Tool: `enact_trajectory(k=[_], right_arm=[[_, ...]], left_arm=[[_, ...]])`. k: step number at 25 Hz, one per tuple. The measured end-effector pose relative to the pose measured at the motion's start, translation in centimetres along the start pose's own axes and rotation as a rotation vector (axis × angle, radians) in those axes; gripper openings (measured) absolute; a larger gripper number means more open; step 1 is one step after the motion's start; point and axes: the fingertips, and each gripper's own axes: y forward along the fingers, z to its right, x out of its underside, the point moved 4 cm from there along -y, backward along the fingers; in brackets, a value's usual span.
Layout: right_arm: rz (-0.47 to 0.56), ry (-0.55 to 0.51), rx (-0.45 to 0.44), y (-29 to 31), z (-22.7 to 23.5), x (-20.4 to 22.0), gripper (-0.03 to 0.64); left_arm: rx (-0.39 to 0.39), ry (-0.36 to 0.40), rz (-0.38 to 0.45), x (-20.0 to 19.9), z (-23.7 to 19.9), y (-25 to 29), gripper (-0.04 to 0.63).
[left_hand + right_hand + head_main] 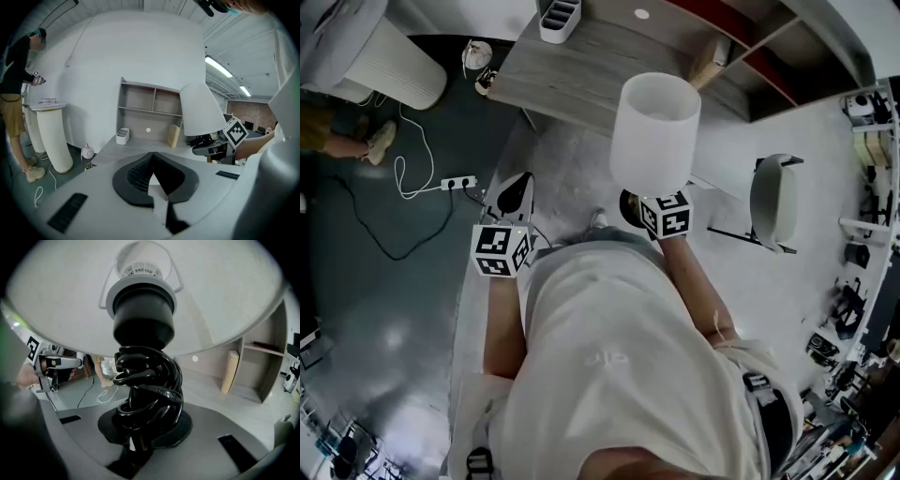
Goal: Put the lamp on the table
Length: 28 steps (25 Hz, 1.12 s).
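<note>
Lamp (654, 131): 1, white shade, black twisted stem (150, 380), upright in the air near the tabletop (581, 75) edge. Right hand-held gripper (140, 437): clenched on stem. Left hand-held gripper (152, 176): jaws together, empty.

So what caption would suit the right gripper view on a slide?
Right gripper clamped on the twisted black stem of the lamp, its white shade overhead, the grey table ahead.

No legible text, brand or number in any view; faint pale print on the lamp (159, 385) stem, too small to read.
</note>
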Motion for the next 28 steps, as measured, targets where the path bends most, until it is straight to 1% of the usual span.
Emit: enact_trajectory(k=[5, 9, 13, 16, 20, 28], right_arm=[[0.011, 0.003, -0.03, 0.4, 2.4, -0.7, 0.075], [0.004, -0.013, -0.02, 0.8, 4.4, -1.0, 0.075], [-0.003, 0.003, -0.017, 1.9, 5.3, -1.6, 0.075], [-0.007, 0.018, -0.014, 3.2, 5.5, -2.2, 0.075], [-0.023, 0.018, 0.008, 5.6, 5.6, -3.4, 0.075], [-0.043, 0.044, 0.071, 11.2, 5.1, -7.1, 0.075]], left_arm=[[-0.022, -0.03, -0.005, -0.9, 1.0, 2.4, 0.015], [-0.023, -0.009, -0.022, -1.7, 1.7, 4.1, 0.015], [-0.027, -0.01, -0.024, -2.3, 0.8, 5.0, 0.015], [-0.018, -0.014, -0.027, -2.4, -0.6, 6.1, 0.015], [0.013, -0.011, -0.029, -3.1, -3.2, 8.1, 0.015], [0.074, 0.001, -0.03, -5.5, -10.5, 11.4, 0.015]])
